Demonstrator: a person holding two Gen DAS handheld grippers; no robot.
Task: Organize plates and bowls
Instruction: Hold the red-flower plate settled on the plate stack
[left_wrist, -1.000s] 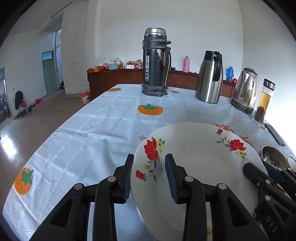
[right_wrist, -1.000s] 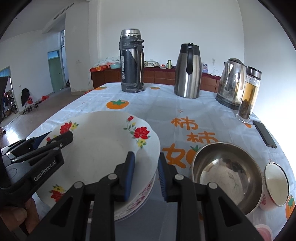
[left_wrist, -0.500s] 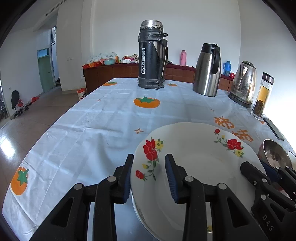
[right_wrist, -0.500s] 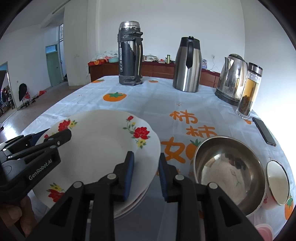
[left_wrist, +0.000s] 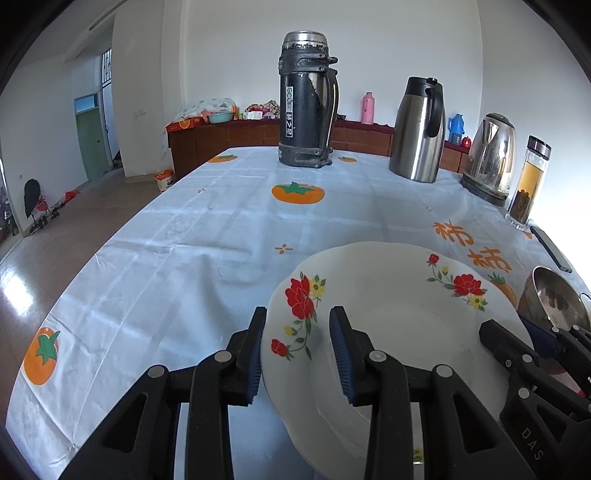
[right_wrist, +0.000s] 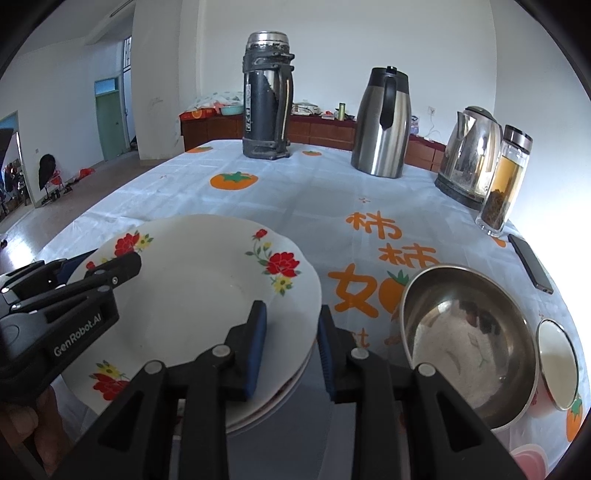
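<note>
A white plate with red flowers (left_wrist: 399, 325) lies on top of other plates; the stack's lower rims show in the right wrist view (right_wrist: 207, 295). My left gripper (left_wrist: 297, 350) is open, its jaws astride the plate's left rim. My right gripper (right_wrist: 290, 343) is open, its jaws astride the right rim. Whether the pads touch the rim I cannot tell. Each gripper shows in the other's view. A steel bowl (right_wrist: 469, 332) sits just right of the stack, and a small white bowl (right_wrist: 557, 363) lies beyond it.
At the far end of the table stand a black thermos (left_wrist: 306, 99), a steel carafe (left_wrist: 419, 129), an electric kettle (left_wrist: 489, 158) and a glass tea bottle (left_wrist: 528, 181). A phone (right_wrist: 530, 264) lies near the right edge. The tablecloth (left_wrist: 207, 236) has orange persimmon prints.
Both grippers and the flowered plate have come down; the plate now rests on the stack. Both pairs of jaws have widened slightly.
</note>
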